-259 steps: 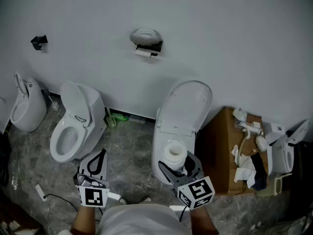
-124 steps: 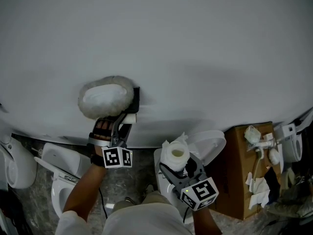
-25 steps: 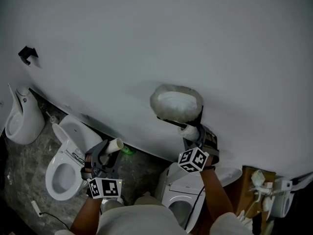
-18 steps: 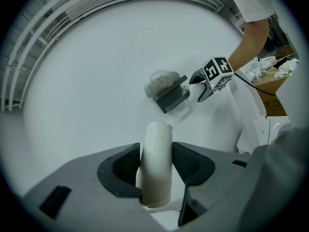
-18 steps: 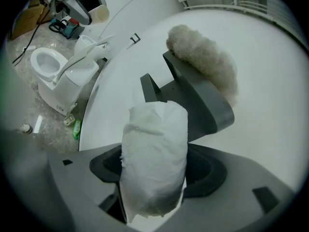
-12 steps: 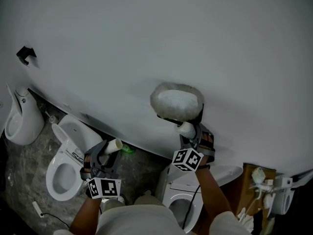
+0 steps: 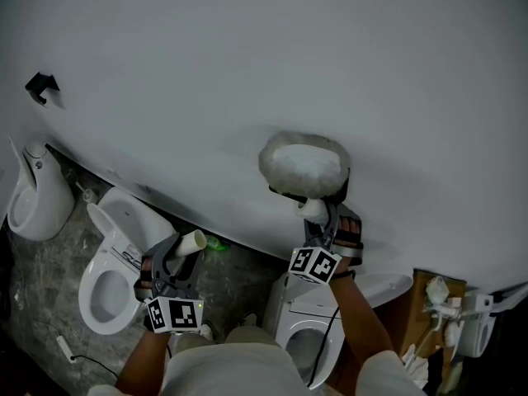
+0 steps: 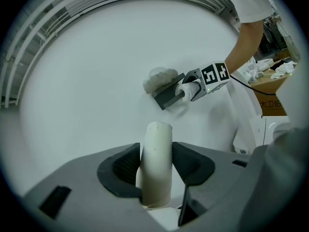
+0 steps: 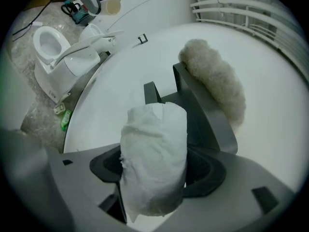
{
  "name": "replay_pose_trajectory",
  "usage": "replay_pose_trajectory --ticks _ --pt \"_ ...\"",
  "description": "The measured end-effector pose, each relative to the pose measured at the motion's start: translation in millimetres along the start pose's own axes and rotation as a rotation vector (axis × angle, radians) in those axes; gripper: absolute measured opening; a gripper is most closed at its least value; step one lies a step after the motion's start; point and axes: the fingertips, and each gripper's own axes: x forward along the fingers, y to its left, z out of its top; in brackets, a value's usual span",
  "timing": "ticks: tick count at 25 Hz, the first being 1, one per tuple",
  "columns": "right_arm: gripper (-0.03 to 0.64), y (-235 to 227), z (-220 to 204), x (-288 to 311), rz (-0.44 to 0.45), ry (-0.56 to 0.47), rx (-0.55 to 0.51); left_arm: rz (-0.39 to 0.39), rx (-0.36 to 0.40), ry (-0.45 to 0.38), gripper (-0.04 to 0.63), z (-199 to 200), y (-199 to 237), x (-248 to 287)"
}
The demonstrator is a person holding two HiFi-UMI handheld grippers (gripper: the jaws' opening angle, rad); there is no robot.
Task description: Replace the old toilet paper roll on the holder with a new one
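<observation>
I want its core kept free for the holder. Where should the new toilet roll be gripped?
Across the curved wall of the new toilet roll, mid-length, side-on: it is a soft cylinder, so both ends stay open. The right gripper holds it so.

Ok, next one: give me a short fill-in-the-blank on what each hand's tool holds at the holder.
1. The left tongs are shut on an empty cardboard ____.
2. The right tongs are shut on a toilet paper ____.
3. The holder, with its fluffy cover, hangs on the white ____.
Missing words: tube; roll; wall.
</observation>
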Motion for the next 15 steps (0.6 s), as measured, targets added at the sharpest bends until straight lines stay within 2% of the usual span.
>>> replay_pose_trajectory --ticks 5,15 --pt "0.336 0 4 -2 -0.025 -0.012 0.012 -0.007 -0.003 0.008 0.206 -6 0 -3" --pt "0.334 3 22 -2 -0.050 -0.062 -0.093 -0.036 0.001 0.017 0.206 -14 -1 -7"
